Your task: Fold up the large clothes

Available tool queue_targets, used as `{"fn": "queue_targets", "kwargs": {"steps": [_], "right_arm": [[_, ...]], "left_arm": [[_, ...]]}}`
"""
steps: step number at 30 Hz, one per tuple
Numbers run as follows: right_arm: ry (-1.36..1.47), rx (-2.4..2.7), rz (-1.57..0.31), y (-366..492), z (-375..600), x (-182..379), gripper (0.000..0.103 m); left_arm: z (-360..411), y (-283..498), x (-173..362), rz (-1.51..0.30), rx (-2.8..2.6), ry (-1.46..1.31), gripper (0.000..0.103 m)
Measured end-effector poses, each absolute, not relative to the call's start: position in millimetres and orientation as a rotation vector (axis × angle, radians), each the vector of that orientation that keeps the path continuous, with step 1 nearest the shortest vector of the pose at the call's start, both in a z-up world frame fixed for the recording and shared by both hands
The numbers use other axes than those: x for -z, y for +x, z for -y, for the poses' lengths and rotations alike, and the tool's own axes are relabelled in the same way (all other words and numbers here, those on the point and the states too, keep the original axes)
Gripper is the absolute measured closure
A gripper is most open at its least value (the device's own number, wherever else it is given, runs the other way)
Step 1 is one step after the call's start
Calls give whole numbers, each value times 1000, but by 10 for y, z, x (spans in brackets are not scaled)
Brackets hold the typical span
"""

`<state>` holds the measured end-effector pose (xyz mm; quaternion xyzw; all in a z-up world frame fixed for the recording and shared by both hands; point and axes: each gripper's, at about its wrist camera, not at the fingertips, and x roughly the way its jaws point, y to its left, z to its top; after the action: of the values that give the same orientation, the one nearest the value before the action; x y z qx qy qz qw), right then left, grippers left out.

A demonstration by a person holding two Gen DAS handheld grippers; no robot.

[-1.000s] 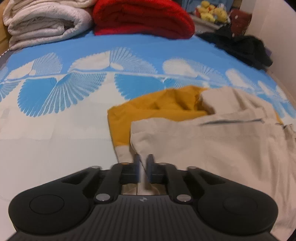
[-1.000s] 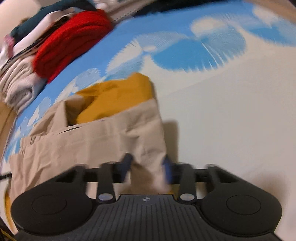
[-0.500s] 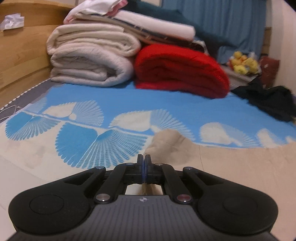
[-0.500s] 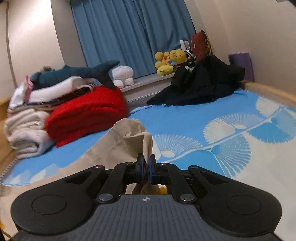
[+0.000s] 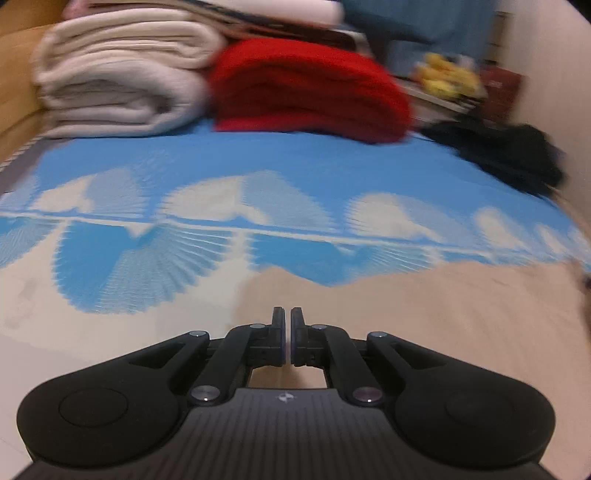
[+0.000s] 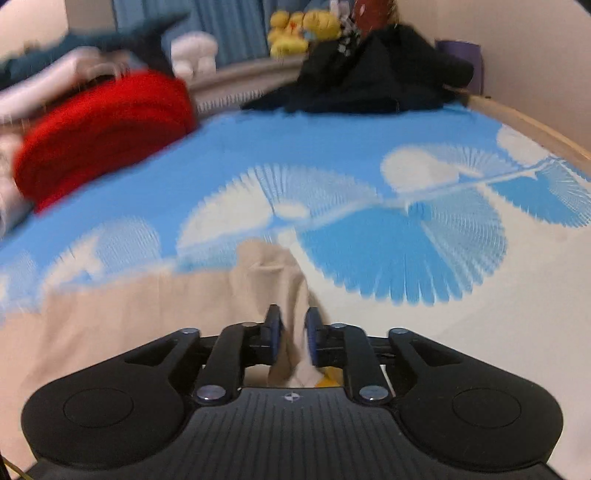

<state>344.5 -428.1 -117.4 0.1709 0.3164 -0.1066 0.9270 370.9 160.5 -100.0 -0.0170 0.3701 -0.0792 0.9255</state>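
Markings: no readable writing in either view; each gripper body carries only a small round emblem on its ribbed black housing.
Garment: beige garment (image 5: 424, 317), plain woven cloth, matte, no print; it lies spread on the bed, its far edge wavy against the blue pattern.
Garment, right view: the same beige garment (image 6: 122, 317) rises in a bunched fold (image 6: 269, 269) just ahead of the right gripper; a scrap of yellow cloth (image 6: 327, 380) shows under it near the gripper body.
Left gripper: left gripper (image 5: 287, 332) nearly clenched, a thin slit between the pads; the cloth sits directly beneath and ahead, but whether any is pinched cannot be told.
Right gripper: right gripper (image 6: 293, 334) parted, blue pads either side of the bunched fold; the cloth passes between them without being squeezed.
Bed: bedsheet (image 5: 295, 173) blue and cream with fan-shaped feathered motifs, smooth and flat.
Background, left view: folded cream blankets (image 5: 122, 77), thick and soft, beside a folded red blanket (image 5: 310, 85) of fuzzy texture; a black clothes heap (image 5: 506, 151) at right.
Background, right view: yellow plush toys (image 6: 303, 29) and blue curtain (image 6: 229, 22), blurred.
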Motion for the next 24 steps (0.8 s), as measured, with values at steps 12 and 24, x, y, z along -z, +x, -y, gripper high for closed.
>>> {"fn": "queue_targets", "kwargs": {"steps": [12,24], "right_arm": [[310,80,-920,2251,4113,921,70],[246,209,-1138,1733,4318,1303,73]], "left_arm": [[-1574,3083,1325,-1063,52,108,95],[-1323,2323,1581,-1195,219,113,91]]}}
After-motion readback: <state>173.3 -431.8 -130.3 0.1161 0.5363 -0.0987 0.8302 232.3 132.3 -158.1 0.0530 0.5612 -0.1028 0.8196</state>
